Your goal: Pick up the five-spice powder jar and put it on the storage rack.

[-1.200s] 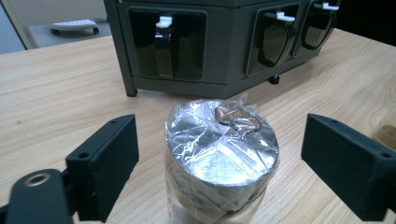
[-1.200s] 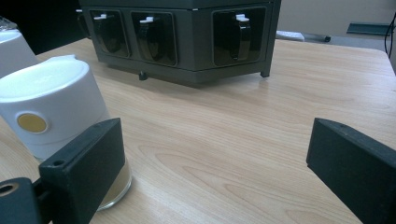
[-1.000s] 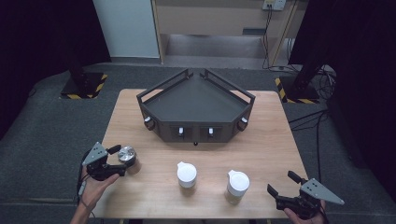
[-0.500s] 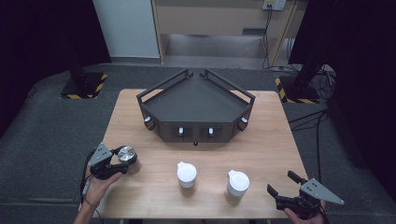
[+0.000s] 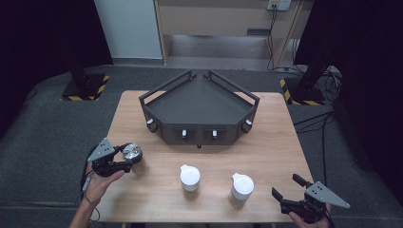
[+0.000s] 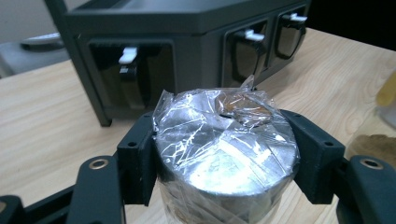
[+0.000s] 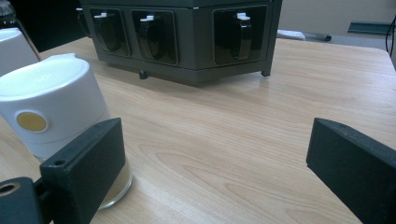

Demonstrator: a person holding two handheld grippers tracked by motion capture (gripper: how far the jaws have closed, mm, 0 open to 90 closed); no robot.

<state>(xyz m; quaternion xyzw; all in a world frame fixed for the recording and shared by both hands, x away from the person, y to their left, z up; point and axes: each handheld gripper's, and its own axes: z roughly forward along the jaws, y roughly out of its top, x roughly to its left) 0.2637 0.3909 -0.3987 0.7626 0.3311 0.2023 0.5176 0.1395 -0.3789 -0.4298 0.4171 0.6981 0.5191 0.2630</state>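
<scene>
Dark curtains and grey carpet surround a pale wooden table [image 5: 266, 156] standing before a light wall. One dark angular tray-like unit [image 5: 199, 111] sits at the table's far middle, with knobbed compartments along its front faces. Three jars are on or over the table: two white-lidded jars, one near the centre front [image 5: 190, 177] and one to its right [image 5: 241, 189], and one foil-topped jar [image 5: 133, 158] at the left, its lid wrapped in crinkled clear film. Two handheld grippers are present. The left gripper [image 5: 124, 160] pinches the foil-topped jar, both black jaws pressed against its sides just under the lid, as the left gripper view shows close up. Compared with a second ago, those jaws have closed onto the jar, and gripper and jar now sit slightly higher and a little nearer the table's middle. The right gripper [image 5: 287, 190] hovers at the front right corner with jaws spread wide and nothing between them, in the same spot as before, the right white-lidded jar just beside its left jaw.
</scene>
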